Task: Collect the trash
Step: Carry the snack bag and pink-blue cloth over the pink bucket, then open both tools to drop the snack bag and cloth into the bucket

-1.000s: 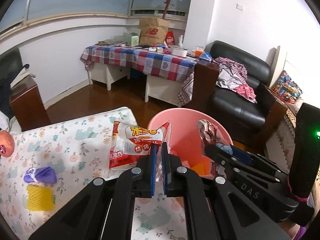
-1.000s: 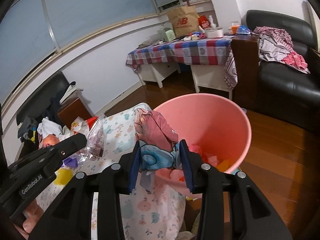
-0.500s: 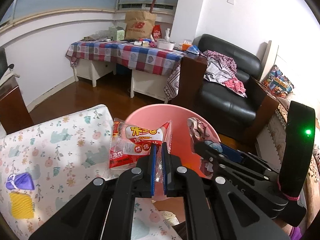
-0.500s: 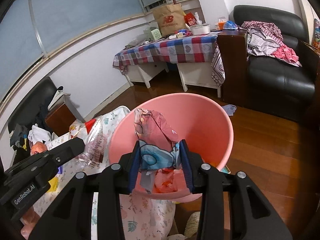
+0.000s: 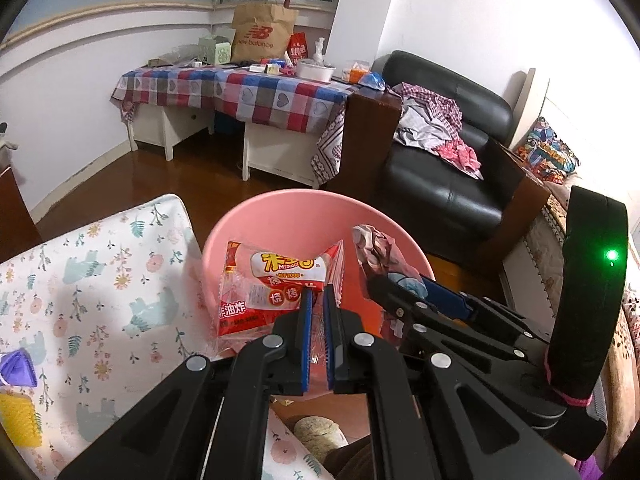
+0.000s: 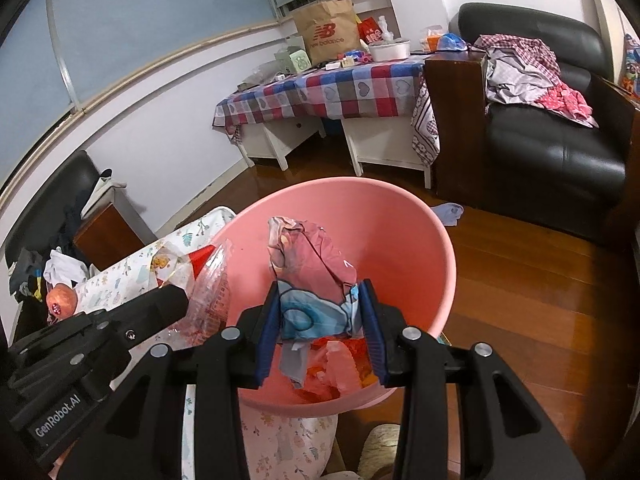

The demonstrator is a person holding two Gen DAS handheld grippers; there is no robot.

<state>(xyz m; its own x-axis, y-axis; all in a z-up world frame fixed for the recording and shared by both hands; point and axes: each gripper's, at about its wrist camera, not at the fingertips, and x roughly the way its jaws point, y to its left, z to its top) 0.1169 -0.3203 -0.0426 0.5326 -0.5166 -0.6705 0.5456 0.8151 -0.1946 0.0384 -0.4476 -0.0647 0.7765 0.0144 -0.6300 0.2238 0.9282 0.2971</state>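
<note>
A pink bin [image 5: 296,216] [image 6: 404,232] stands on the floor by the edge of a floral-covered surface [image 5: 100,280], with trash in its bottom. My left gripper [image 5: 316,300] is shut on the clear edge of a red snack wrapper [image 5: 260,288], held over the bin's near left side. My right gripper [image 6: 320,304] is shut on a crumpled pink and blue wrapper [image 6: 312,276] [image 5: 380,256], held over the bin's opening. In the right wrist view the left gripper [image 6: 176,300] shows at the left with the snack wrapper [image 6: 208,280] hanging from it.
On the floral surface lie a purple scrap [image 5: 16,364], a yellow piece [image 5: 18,416] and a red fruit [image 6: 62,300]. A black sofa [image 5: 440,184] with clothes, a checked-cloth table [image 5: 240,92] and a dark cabinet [image 6: 456,120] stand beyond. A blue cloth [image 6: 450,212] lies on the wooden floor.
Both grippers have moved forward and down, bringing their wrappers from the surface's edge to over the bin. Both grips stay the same.
</note>
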